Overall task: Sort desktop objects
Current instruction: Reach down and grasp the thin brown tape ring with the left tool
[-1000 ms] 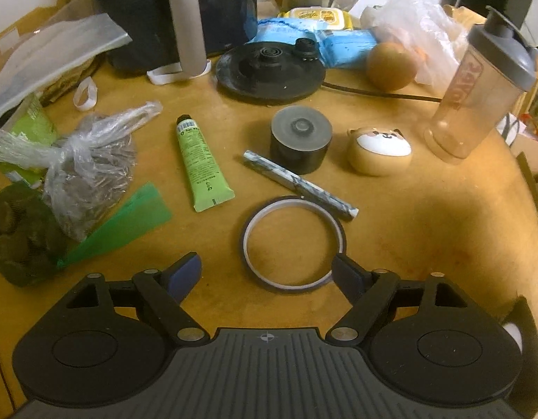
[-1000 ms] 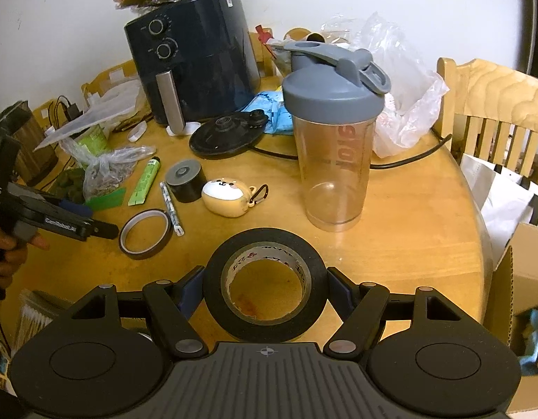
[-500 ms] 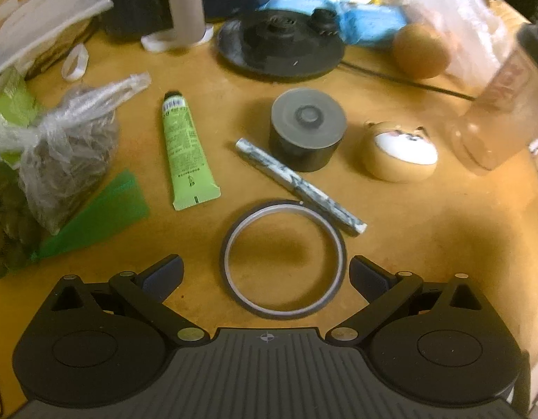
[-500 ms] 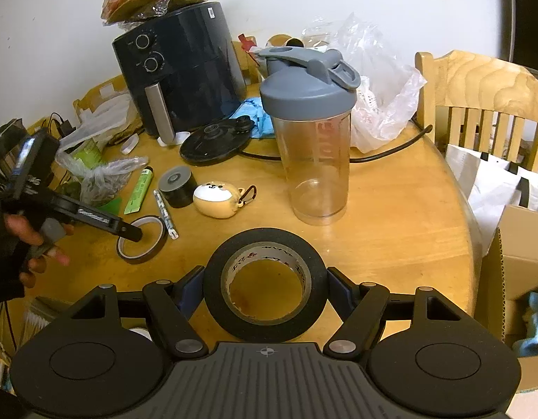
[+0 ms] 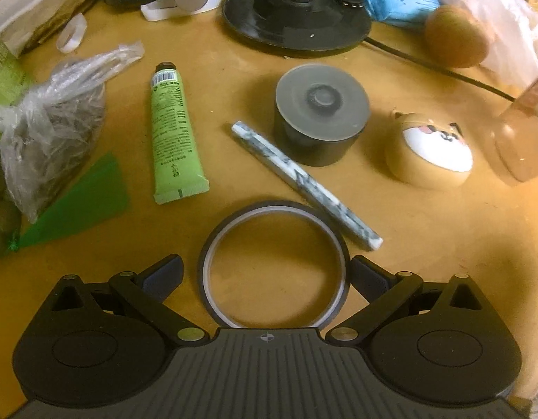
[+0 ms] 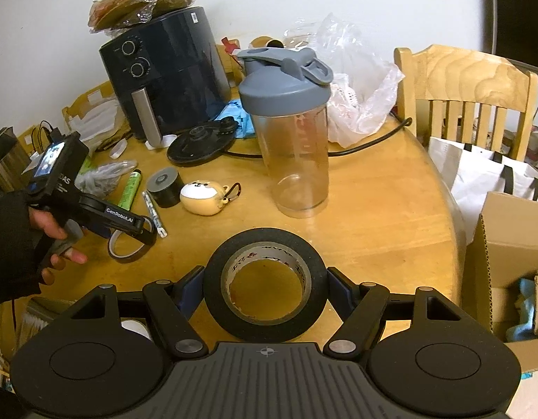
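A: Right hand-held gripper (image 6: pixel 265 288), bottom centre of its view?
B: Clamped on a black tape roll (image 6: pixel 265 288).
A: The left hand-held gripper (image 5: pixel 267 276)?
B: Jaws spread wide, just been opening; thin tape ring (image 5: pixel 273 265) flat on the tabletop (image 5: pixel 426 244) between them, unpressed. Beyond, a marbled pen (image 5: pixel 305 179), then a green tube (image 5: pixel 171 136).

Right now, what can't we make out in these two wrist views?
- Thin tape ring: near edge hidden under the left gripper body in the left wrist view; partly behind that gripper in the right wrist view.
- Shaker bottle: cut off by the right edge, blurred, left wrist view.
- Black tape roll: near edge covered by the right gripper body.
- Green tube print: too small, right wrist view.
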